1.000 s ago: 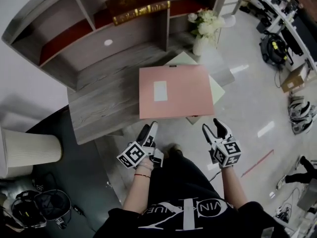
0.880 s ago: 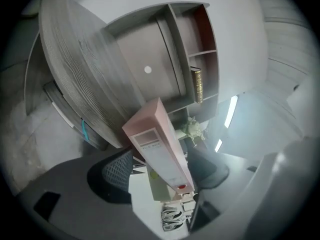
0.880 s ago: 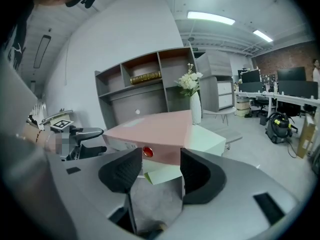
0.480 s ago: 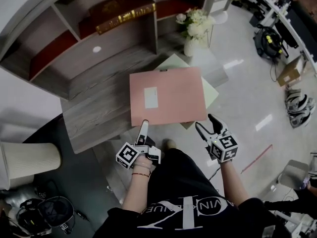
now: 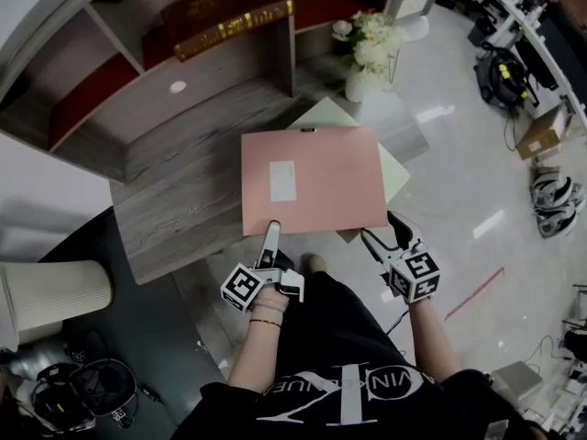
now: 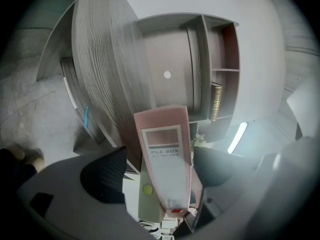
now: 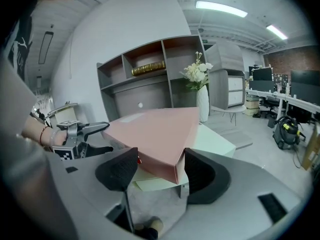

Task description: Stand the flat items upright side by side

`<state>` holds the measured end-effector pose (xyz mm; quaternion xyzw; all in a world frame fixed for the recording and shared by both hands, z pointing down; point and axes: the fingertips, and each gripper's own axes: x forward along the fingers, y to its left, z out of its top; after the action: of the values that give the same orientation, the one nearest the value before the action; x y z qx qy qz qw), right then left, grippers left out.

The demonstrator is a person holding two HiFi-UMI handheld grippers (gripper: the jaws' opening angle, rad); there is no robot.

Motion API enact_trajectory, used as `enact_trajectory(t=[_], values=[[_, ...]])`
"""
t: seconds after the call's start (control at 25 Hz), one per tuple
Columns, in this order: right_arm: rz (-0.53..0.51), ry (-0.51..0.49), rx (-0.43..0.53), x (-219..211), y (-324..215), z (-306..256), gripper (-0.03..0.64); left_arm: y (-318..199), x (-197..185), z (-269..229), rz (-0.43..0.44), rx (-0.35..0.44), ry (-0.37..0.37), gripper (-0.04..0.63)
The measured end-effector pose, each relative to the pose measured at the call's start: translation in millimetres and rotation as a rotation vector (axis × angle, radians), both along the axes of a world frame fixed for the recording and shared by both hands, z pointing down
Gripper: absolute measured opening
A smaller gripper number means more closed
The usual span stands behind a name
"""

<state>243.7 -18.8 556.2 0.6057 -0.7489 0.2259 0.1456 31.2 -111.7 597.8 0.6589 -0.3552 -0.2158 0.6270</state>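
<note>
Jaws of left gripper (image 5: 271, 231) and right gripper (image 5: 381, 227) have just been opening. Both straddle the pink box's (image 5: 316, 180) near edge unclamped, likely to grip and upend it.

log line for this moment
pink file box flat on green box; left gripper jaws just opening, spine between; right gripper jaws just opening, corner between

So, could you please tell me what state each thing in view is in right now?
pink file box: lying flat on the green file box.
green file box: lying flat on the desk, underneath.
left gripper: open, jaws have just been opening, pink file box's spine between them, ungripped.
right gripper: open, jaws have just been opening, pink file box's corner between them, ungripped.
flower vase: upright.
</note>
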Motion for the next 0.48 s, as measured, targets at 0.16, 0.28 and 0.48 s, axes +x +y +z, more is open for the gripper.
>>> enact_trajectory(t=[0.16, 0.28, 0.48], values=[[-0.012, 0.006, -0.002, 1, -2, 0, 0.304, -9, 6, -2, -0.016, 0.005, 0.025, 0.399], [-0.024, 0.017, -0.006, 1, -2, 0, 0.304, -15, 9, -3, -0.032, 0.001, 0.043, 0.398], [-0.044, 0.017, -0.020, 1, -4, 1, 0.310, -23, 7, -2, -0.077, -0.009, 0.034, 0.393]])
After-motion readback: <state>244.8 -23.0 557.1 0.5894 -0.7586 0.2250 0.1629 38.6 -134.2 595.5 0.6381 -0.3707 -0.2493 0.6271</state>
